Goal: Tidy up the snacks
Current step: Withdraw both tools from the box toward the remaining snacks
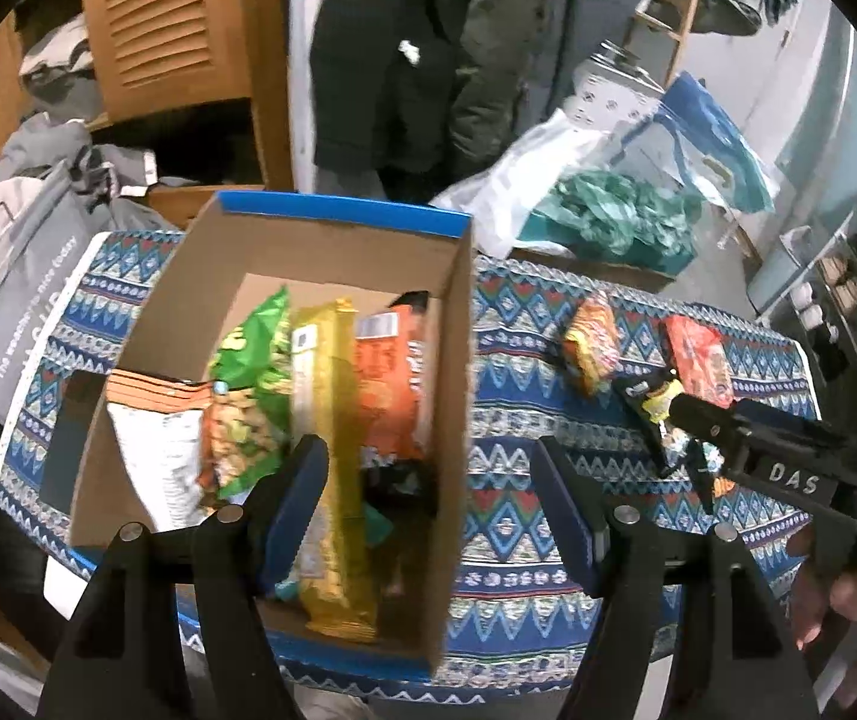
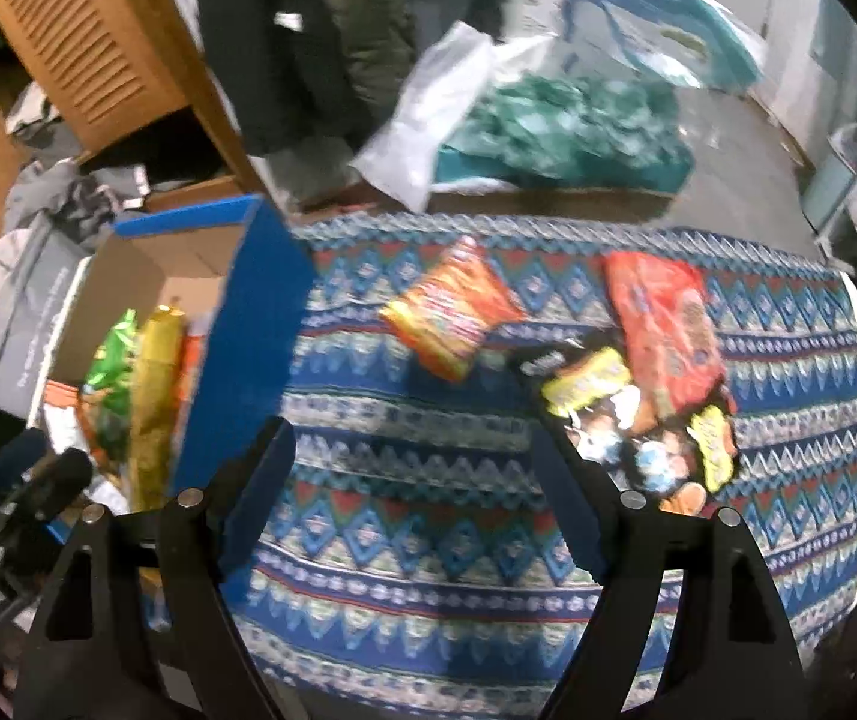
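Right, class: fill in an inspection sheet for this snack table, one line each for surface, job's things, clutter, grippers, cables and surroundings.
Surface: patterned tablecloth, blue zigzags.
Job's things: cardboard box holds green bag, yellow packet and orange bag; orange-yellow bag, red bag and dark packet lie loose on the cloth.
Clutter: nothing seen on the cloth.
Grippers: left gripper open over the box; right gripper open, empty.
Cables: nothing seen.
Surroundings: wooden louvred door, teal plastic bags.

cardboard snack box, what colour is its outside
Blue on the outside of the brown cardboard snack box, plain brown inside; clearest in the right wrist view.
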The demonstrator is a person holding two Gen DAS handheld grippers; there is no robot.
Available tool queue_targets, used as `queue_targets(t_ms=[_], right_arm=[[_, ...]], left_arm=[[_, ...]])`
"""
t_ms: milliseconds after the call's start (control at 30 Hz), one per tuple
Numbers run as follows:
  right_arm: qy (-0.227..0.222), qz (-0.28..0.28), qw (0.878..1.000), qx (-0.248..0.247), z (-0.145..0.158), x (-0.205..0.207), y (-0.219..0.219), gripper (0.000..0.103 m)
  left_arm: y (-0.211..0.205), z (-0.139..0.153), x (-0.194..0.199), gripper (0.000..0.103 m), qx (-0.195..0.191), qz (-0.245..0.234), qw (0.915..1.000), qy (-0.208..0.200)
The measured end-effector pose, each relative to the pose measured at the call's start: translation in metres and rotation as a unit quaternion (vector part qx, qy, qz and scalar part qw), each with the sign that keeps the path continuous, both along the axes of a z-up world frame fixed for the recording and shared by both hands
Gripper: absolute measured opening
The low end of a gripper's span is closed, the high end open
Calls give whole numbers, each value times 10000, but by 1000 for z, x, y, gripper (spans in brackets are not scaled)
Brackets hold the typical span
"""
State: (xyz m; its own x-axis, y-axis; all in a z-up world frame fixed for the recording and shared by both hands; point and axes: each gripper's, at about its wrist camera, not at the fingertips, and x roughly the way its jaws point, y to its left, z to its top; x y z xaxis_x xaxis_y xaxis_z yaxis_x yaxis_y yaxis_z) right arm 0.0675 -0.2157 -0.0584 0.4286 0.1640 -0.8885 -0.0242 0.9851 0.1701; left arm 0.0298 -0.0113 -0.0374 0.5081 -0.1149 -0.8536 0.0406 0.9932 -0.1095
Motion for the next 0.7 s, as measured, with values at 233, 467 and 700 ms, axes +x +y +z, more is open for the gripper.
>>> queue_targets(t_ms=[233,467,700], right_arm=[[234,-235,9993,-190,-23,-7,-37,80],[356,-656,9972,-83,-34,-13,-78,80],[525,-1277,9904,-46,-50,-12,-124,80]], left_arm=[[-31,-5,5,73,84,-197,9997,126],[-60,-15,10,73,187,-365,9989,243],[-81,-28,18,73,316,-463,9977,385]])
